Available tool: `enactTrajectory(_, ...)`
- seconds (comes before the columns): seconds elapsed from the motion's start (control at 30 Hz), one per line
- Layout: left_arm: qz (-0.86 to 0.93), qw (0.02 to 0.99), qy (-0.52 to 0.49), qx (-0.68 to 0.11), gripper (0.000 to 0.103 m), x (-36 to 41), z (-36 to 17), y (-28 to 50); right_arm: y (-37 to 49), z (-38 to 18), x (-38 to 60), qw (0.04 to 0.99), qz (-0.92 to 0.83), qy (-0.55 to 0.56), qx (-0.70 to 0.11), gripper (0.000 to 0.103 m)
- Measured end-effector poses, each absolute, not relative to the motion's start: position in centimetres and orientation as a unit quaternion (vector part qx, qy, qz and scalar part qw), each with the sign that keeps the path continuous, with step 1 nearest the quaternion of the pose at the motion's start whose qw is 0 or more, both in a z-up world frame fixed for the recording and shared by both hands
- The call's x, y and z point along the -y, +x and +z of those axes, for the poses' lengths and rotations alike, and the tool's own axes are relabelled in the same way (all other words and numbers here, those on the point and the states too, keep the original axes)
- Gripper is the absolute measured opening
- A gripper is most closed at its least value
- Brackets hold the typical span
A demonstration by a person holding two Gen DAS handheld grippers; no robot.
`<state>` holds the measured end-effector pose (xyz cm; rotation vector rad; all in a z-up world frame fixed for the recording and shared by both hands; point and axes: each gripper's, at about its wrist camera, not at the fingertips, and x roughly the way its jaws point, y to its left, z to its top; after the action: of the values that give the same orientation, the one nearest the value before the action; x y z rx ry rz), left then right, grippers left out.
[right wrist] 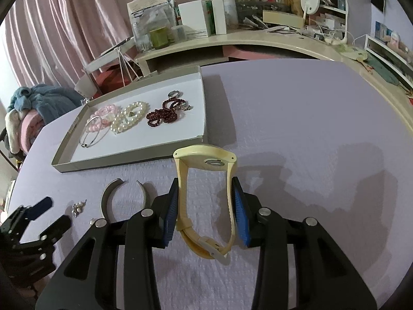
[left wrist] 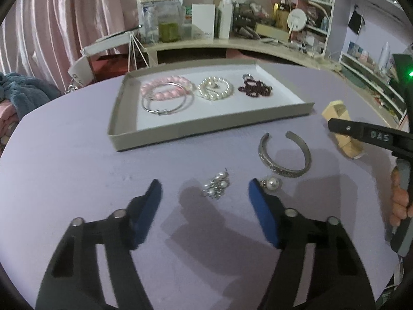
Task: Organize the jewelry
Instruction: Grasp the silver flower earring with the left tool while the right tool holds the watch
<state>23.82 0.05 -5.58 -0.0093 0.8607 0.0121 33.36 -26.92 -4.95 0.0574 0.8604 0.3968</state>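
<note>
Right gripper [right wrist: 206, 206] gripped a cream watch [right wrist: 206, 193] by its strap, above the lilac table [right wrist: 309, 129], just right of the tray [right wrist: 129, 159]. Left gripper [left wrist: 205, 191] jaws spread wide around a pearl earring cluster [left wrist: 215, 187]; silver cuff [left wrist: 284, 155] lay nearby.

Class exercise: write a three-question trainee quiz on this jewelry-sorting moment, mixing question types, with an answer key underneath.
1. True or false: the right gripper is shut on the cream watch.
2. Which lies between the left gripper's fingers? A. pearl earring cluster B. silver cuff C. single pearl stud
3. Fill in: the dark red bead strand lies inside the ___.

Key: 1 true; 2 A; 3 tray.
</note>
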Motion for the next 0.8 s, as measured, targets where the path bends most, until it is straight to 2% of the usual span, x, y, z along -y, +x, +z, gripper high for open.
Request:
enactTrajectory(0.07,0.007,0.904,-0.007,-0.428,0.051,0.1,-6.0,24.4,33.4,-5.0,27.0,0.889,0.191,0.029,-0.415,0.040)
enactTrajectory(0.3,0.002,0.899,-0.004,-0.438,0.036,1.1,-6.5,25.5,33.7,-5.3,27.6,0.884,0.193,0.043,-0.423,0.040)
enactTrajectory(0.37,-0.002,0.899,0.001,-0.438,0.015,1.5,-6.5,25.6,33.6,-5.4,27.7,0.883,0.194,0.045,-0.425,0.040)
enactTrajectory(0.43,-0.005,0.899,0.001,-0.438,0.010,1.6,-6.5,25.6,33.6,-5.4,27.7,0.882,0.196,0.044,-0.426,0.040)
enactTrajectory(0.63,-0.007,0.900,-0.035,-0.435,0.008,-0.4,-5.9,24.8,32.9,-4.2,28.0,0.887,0.201,0.047,-0.414,0.040)
enactTrajectory(0.8,0.002,0.915,-0.049,-0.400,0.008,-2.6,-2.6,23.2,32.0,-2.4,27.5,0.893,0.214,0.051,-0.393,0.040)
